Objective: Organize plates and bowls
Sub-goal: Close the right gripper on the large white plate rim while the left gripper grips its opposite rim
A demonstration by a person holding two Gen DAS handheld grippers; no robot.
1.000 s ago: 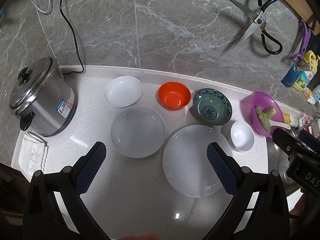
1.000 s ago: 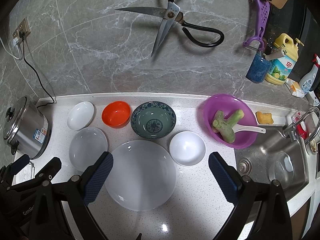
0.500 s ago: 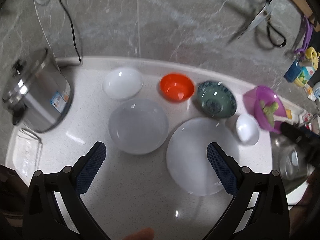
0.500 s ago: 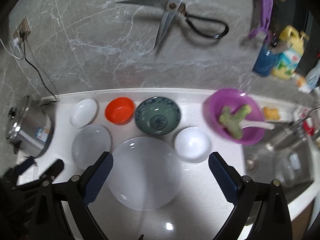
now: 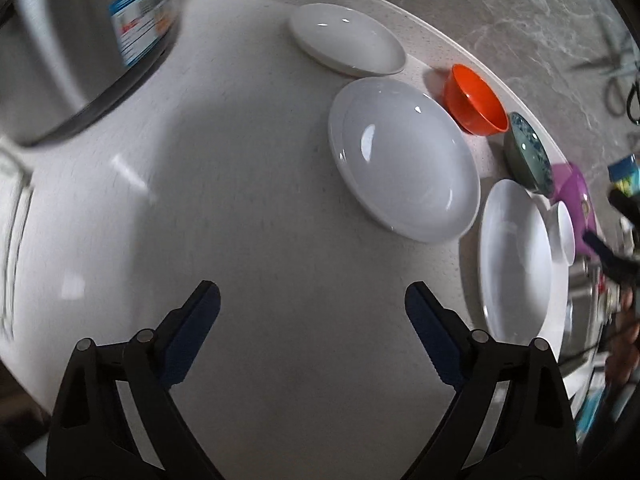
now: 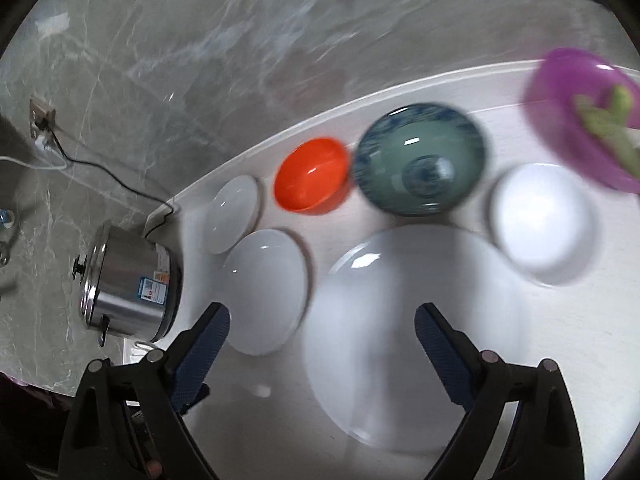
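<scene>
On the white counter stand a small white plate (image 5: 346,38), a medium white plate (image 5: 404,158), a large white plate (image 5: 516,256), an orange bowl (image 5: 474,100), a blue-green patterned bowl (image 5: 528,154) and a small white bowl (image 5: 562,232). My left gripper (image 5: 312,312) is open and empty, low over bare counter left of the medium plate. My right gripper (image 6: 322,332) is open and empty, above the near edge of the large plate (image 6: 416,328). The right wrist view also shows the orange bowl (image 6: 312,174), patterned bowl (image 6: 420,164), white bowl (image 6: 544,220), medium plate (image 6: 266,294) and small plate (image 6: 234,214).
A steel rice cooker (image 5: 76,40) stands at the left of the counter, also in the right wrist view (image 6: 132,282). A purple bowl with green vegetable (image 6: 588,116) sits at the right. The marble wall (image 6: 240,40) runs behind the dishes.
Both grippers have dropped and tilted toward the counter. The left swung left near the rice cooker, the right moved closer over the large plate. Both stay open.
</scene>
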